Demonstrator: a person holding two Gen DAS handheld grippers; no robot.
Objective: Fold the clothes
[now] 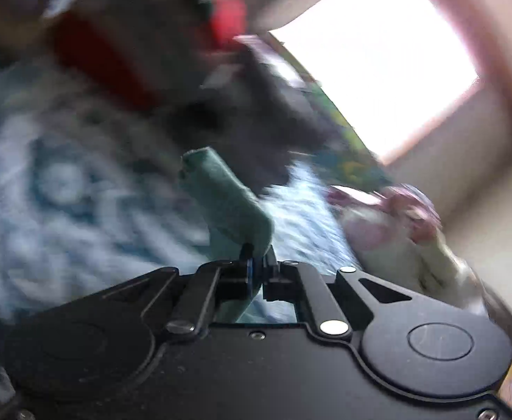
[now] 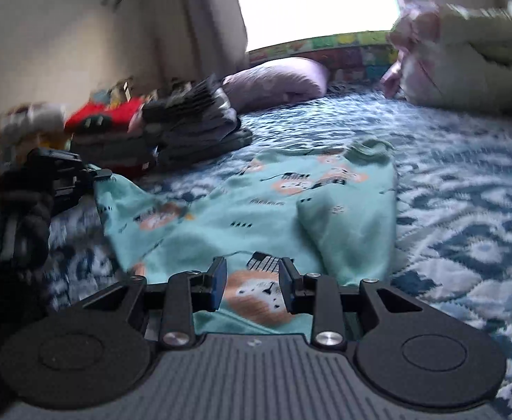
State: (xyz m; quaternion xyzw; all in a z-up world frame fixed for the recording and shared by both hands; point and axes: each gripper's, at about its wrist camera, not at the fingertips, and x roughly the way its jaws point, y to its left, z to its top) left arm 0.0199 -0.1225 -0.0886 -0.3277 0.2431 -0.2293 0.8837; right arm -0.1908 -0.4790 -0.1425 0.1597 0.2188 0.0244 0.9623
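1. My left gripper (image 1: 256, 262) is pressed together on a fold of the garment (image 2: 263, 206); in the left wrist view a tube of teal cloth rises from between the fingers.
2. In the right wrist view the left gripper sits at the left edge, pinching the garment's left corner and holding it just off the bedspread (image 2: 466, 189).
3. My right gripper (image 2: 252, 280) has its fingers partly spread. They stand over the near edge of the garment, 1 to each side of an orange print. I cannot tell whether the pads touch the cloth.
4. The garment is teal with orange and black prints. It lies spread on the blue and white bedspread, with 1 flap folded over on its right half.
5. A stack of folded clothes (image 2: 186, 122) sits beyond the garment to the left, apart from it.
6. A pink pillow (image 2: 280, 80) lies behind the stack, under the bright window (image 2: 312, 0).
7. The left wrist view is heavily blurred.
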